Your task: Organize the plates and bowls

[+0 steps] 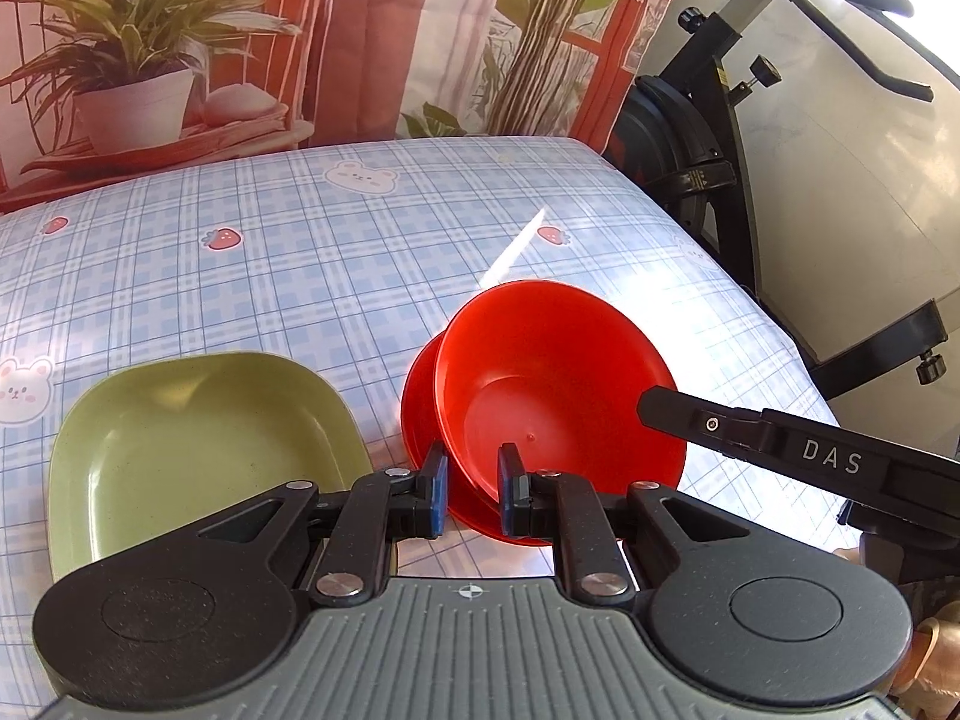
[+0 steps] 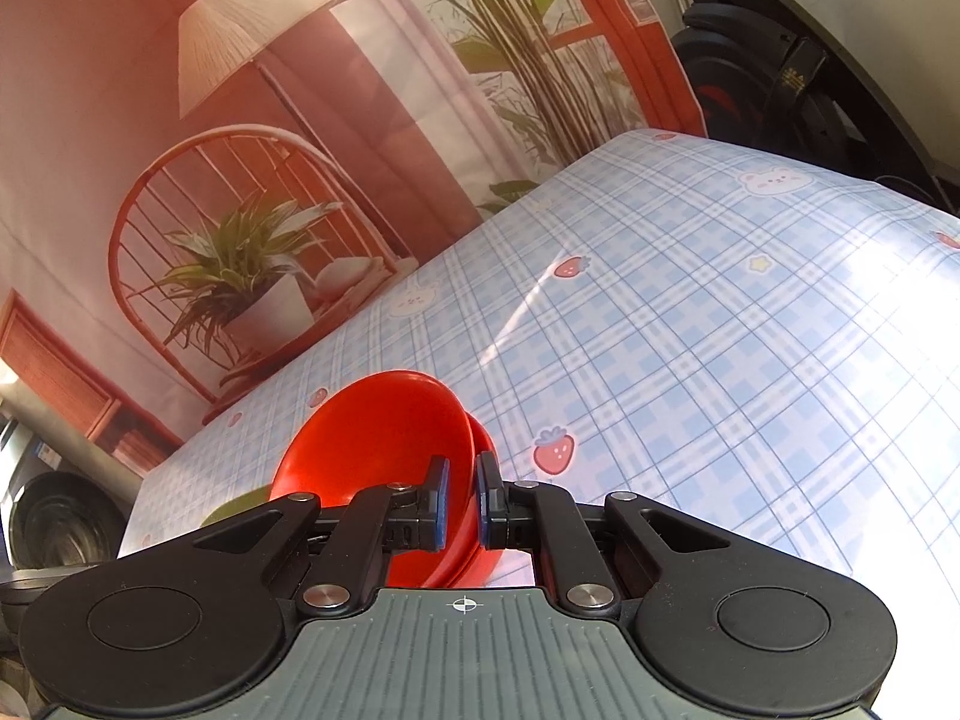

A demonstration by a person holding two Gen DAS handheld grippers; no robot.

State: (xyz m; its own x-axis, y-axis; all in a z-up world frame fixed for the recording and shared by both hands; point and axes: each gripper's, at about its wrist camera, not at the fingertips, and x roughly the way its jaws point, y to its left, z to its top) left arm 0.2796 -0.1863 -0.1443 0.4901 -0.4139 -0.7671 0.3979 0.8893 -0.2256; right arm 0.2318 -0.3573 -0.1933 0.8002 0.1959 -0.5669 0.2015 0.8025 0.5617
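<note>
checked blue counter, printed with bears and strawberries, under everything; printed plant backdrop behind, exercise bike off to the right edge.

on the counter's near-left part, a green square plate, flat and untouched, just beside the red pieces.

right of it, a red bowl, tilted up off the counter and leaning over a second red bowl beneath, of which only an edge peeks out on the left; seen also from the right wrist view as red bowl with the lower edge showing behind it.

left tongs narrowed around the near rim of the tilted bowl, blue pads on either side of the wall, seemingly pinching it. right tongs likewise closed down on the rim at the opposite side, one pad inside, one outside; its black finger reaching in across the far-right rim in the left view.

judged step: nesting the red bowls, upper one held two-handed, not yet seated flat.

next move, likely: level the tilt, centre over the lower bowl, lower until rims match, then release both grips. care needed against shoving the lower bowl sideways toward the plate.
</note>
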